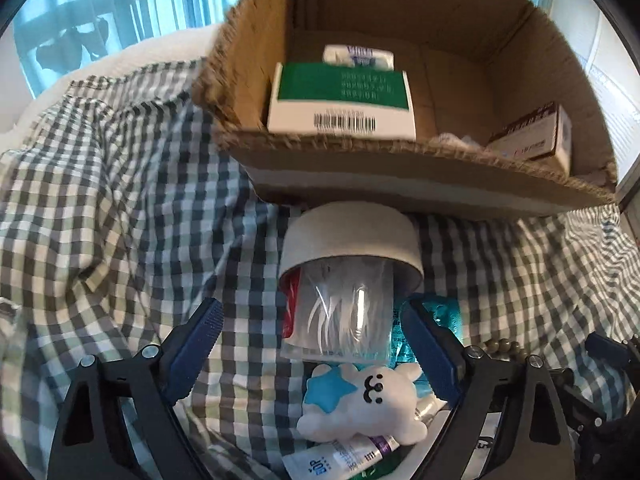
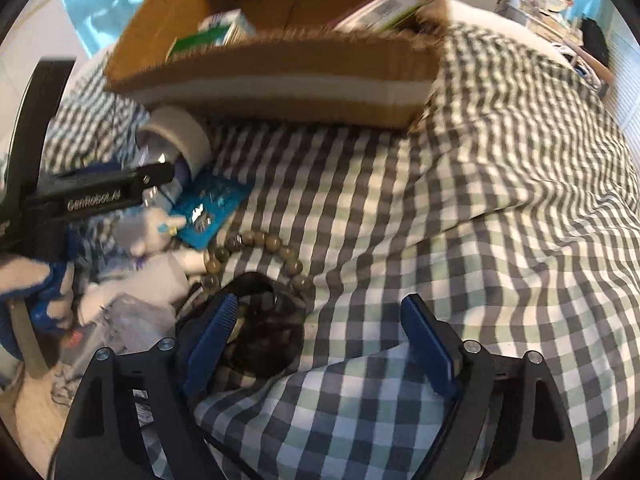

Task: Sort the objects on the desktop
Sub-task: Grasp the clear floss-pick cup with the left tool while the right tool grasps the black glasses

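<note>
The left gripper (image 1: 310,344) stands wide open above a clear jar (image 1: 340,304) with a broad pale lid (image 1: 352,240). The jar lies on its side between the two blue fingers (image 1: 200,344), and neither pad presses on it; there is open room on the left side, less on the right. The lid end sits just below the near wall of a cardboard box (image 1: 400,168), whose frayed top edge runs across the left wrist view. Inside the box lie a green and white carton (image 1: 340,100), a small white packet (image 1: 358,56) behind it, and a brown and white carton (image 1: 532,136) in the right corner.

Just nearer than the jar lies a white plush toy (image 1: 360,404) with a blue star, over a white tube (image 1: 340,456). A teal foil packet (image 1: 448,316) shows past the right finger.

The right gripper (image 2: 320,336) is also open and holds nothing. Its left finger (image 2: 212,344) hangs over a dark bundle (image 2: 268,336) at the edge of the pile, beside a bead bracelet (image 2: 260,248). Its right finger hangs over bare checked cloth (image 2: 460,200), which spreads rumpled and free of things to the right and up to the box's corner. All of it appears to lie on a bed rather than a tabletop.
</note>
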The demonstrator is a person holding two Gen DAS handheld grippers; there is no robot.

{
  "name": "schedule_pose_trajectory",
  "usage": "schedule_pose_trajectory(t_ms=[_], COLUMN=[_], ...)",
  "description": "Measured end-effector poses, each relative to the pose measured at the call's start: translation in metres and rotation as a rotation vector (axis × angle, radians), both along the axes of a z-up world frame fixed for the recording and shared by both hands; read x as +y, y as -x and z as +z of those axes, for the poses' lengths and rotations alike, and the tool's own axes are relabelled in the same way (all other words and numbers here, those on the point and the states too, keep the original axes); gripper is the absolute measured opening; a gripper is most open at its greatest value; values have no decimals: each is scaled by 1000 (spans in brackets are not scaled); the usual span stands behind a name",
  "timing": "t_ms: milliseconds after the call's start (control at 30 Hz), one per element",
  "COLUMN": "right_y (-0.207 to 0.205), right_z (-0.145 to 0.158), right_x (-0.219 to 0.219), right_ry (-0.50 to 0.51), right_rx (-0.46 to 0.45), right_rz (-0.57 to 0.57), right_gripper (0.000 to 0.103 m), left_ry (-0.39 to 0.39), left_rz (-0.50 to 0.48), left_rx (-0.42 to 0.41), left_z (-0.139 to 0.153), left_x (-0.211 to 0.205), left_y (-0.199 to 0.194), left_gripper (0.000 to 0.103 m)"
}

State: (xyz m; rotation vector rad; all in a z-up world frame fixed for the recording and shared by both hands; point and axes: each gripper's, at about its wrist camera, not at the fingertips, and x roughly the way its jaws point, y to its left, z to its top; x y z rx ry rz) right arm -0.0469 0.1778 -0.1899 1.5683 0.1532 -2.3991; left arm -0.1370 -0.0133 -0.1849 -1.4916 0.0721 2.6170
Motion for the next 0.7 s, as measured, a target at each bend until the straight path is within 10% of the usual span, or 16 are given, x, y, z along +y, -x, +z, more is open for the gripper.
schedule_pose_trajectory(t_ms=[300, 367, 467, 700], right_y=[12, 15, 15, 11], right_z=[-16, -19, -22, -9], right_x=[-7, -10, -14, -10], right_ry=[32, 28, 20, 54], right_rx=[-80, -97, -105, -65], right_rz=[52, 68, 74, 64], right_gripper=[74, 66, 24, 12], left_ry=[31, 46, 35, 42], left_rz=[-19, -34, -42, -39], left_rx=[-84, -109, -102, -73], left_z=[-30, -37, -37, -28], left_x=[12, 17, 18, 18], left_y=[13, 15, 15, 11], left_gripper=[78, 71, 64, 63])
